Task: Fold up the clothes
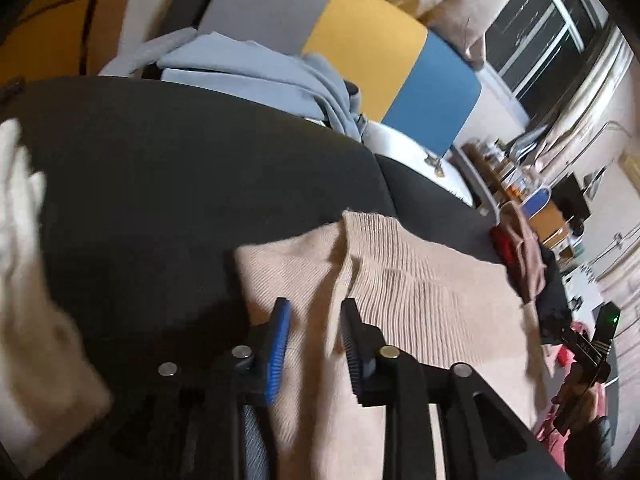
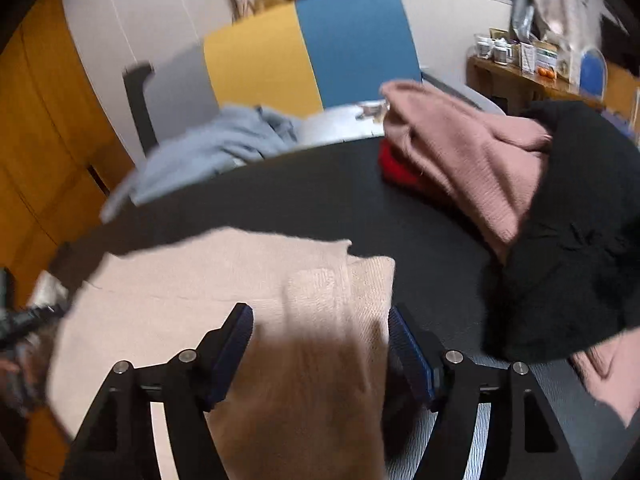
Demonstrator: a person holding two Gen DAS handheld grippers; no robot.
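- Beige sweater (image 2: 224, 280) is laid folded on the dark tabletop (image 1: 192, 168); bare room is left at 12 o'clock.
- Left gripper (image 1: 316, 324) is kept narrow, right gripper (image 2: 320, 320) wide, pads off the knit.
- Pink garment (image 2: 472, 160) is piled at 2 o'clock.

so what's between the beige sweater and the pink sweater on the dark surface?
Nothing: bare dark surface separates the beige sweater from the pink sweater. Clearest in the right wrist view.

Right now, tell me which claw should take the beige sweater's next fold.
Probably right: the right claw stands open astride the beige sweater edge; the left claw gapes narrower over its middle.
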